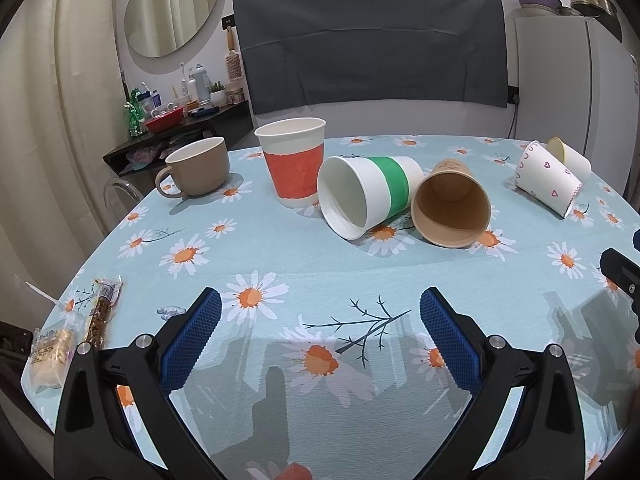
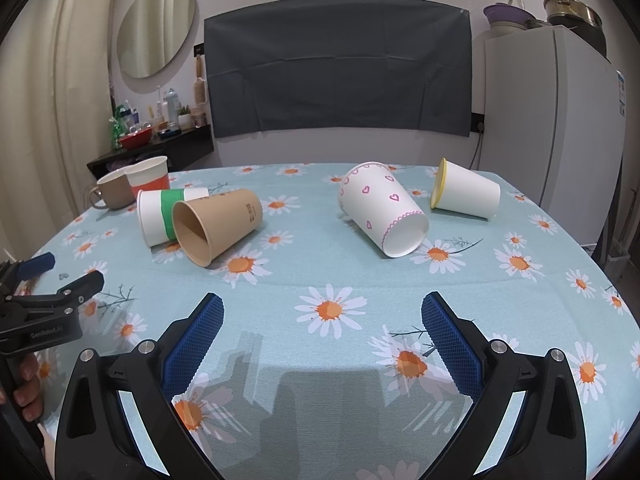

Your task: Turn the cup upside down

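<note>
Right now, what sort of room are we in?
Probably a small home's kitchen-dining corner: a table in a daisy cloth, a white fridge with pots on top, and an oval mirror over a toiletry shelf.

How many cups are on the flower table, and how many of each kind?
Paper cups standing up: 1, the orange-band cup
Paper cups lying on their sides: 4, the green-band cup, brown cup, heart cup, yellow-rim cup
Mugs: 1, the tan mug
Total: 6
</note>
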The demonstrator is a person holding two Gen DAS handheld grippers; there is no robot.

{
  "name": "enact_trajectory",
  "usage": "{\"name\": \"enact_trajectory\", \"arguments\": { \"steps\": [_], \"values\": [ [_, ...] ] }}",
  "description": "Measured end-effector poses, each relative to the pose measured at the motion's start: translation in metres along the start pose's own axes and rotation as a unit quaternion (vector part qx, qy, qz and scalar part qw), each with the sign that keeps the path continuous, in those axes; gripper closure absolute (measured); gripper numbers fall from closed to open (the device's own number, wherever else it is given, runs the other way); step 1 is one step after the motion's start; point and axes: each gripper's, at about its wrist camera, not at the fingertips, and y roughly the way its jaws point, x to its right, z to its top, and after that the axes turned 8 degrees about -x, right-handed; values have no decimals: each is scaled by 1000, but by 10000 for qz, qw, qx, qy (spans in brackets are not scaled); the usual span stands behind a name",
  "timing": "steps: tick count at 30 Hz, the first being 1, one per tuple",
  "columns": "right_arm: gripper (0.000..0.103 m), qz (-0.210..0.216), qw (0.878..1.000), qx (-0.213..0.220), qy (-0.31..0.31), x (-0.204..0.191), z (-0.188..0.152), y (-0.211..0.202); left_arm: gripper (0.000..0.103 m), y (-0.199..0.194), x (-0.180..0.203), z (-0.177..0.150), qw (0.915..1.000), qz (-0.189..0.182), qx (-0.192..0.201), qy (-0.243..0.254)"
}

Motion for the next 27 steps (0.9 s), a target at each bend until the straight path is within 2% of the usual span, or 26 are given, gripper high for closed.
{"name": "enact_trajectory", "arguments": {
  "steps": [27],
  "values": [
    [8, -23, 10000, 40, -54, -1, 2, -1, 6, -2, -1, 1, 10000, -41, 49, -20]
  ]
}}
